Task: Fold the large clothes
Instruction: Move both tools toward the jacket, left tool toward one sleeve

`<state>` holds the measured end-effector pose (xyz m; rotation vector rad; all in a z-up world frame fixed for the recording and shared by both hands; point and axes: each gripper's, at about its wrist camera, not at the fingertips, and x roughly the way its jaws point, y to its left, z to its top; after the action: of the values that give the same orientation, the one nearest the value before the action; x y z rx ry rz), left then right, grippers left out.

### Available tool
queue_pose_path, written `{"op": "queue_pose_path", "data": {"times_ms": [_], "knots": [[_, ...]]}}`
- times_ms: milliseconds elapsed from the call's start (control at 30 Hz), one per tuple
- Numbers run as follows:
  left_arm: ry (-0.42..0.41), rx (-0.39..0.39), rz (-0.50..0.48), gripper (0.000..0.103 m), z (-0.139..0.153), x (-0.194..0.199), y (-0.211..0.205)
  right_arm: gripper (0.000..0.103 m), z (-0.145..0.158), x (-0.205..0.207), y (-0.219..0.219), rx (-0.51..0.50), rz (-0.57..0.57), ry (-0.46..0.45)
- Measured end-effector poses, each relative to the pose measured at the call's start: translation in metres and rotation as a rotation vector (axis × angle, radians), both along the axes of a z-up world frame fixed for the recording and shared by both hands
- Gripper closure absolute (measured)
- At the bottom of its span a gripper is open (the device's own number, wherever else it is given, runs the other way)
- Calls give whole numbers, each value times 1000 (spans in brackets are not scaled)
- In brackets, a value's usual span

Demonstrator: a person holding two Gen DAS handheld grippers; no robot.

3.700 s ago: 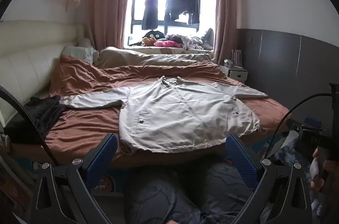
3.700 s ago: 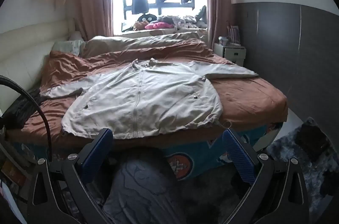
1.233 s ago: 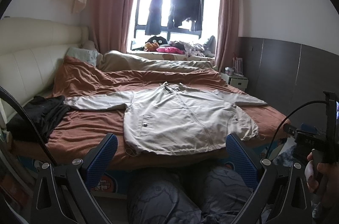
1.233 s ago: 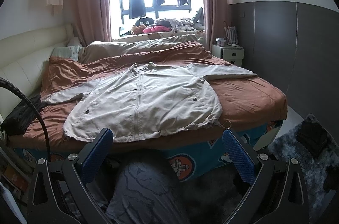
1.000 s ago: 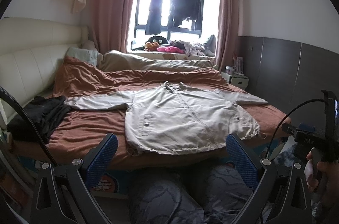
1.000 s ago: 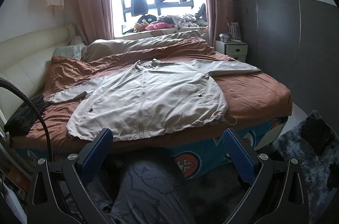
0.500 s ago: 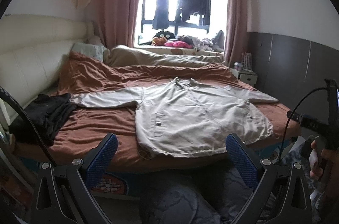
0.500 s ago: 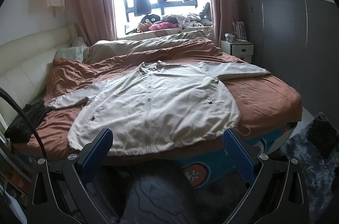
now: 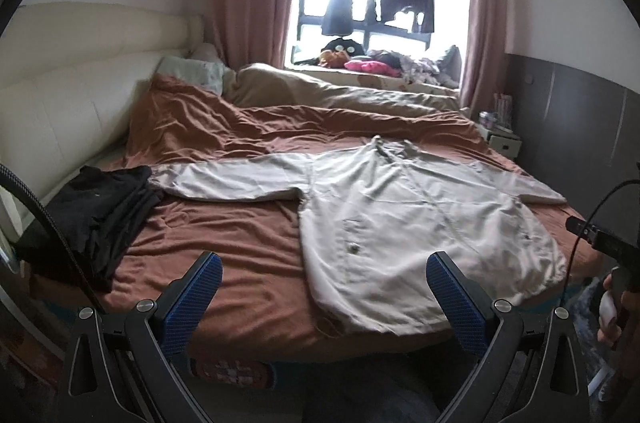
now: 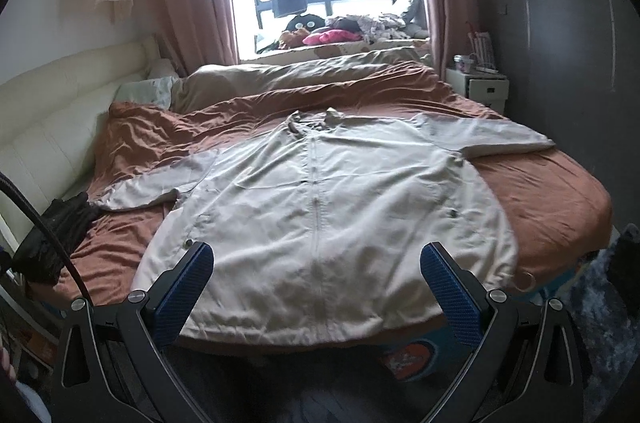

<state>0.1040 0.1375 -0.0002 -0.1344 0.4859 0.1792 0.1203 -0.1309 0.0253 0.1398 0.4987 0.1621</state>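
Note:
A large beige zip jacket (image 9: 416,215) lies flat, front up, on the brown bed cover (image 9: 240,247), sleeves spread to both sides, hem toward me. It fills the middle of the right wrist view (image 10: 320,207). My left gripper (image 9: 324,287) is open and empty, above the bed's near edge, left of the jacket's hem corner. My right gripper (image 10: 316,279) is open and empty, above the middle of the hem.
A pile of black clothes (image 9: 96,211) lies at the bed's left edge by the cream headboard (image 9: 68,103). A beige duvet (image 9: 328,91) and a cluttered window sill are behind. A white nightstand (image 10: 478,89) stands at the right. A dark rug (image 10: 600,307) covers the floor.
Both grippers have moved forward and closer to the bed; the jacket looks larger. The left view has shifted left. Both stay open and empty.

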Motion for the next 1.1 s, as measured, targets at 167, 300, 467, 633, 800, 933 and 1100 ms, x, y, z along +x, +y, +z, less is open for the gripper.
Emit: {"op": "queue_pose_path", "data": {"times_ms": [167,300,467,633,800,933,1100], "knots": [[15,-15,37,2,-1,29,36,0,4,40,21,-1,35,-10],[36,-32,70,8,-1,53,67,0,1,68,35,-1,42,-14],[53,-49,101,11,-1,81,102,0,-1,106,54,22,82,9],[68,-83,131,19,-3,111,140,0,1,144,74,29,118,35],[90,-109,157,23,-10,139,171,3,4,181,94,15,143,48],[123,-144,176,29,-21,169,200,16,2,213,110,24,171,82],[163,-194,185,38,-37,207,233,28,-1,249,132,-9,189,102]]}}
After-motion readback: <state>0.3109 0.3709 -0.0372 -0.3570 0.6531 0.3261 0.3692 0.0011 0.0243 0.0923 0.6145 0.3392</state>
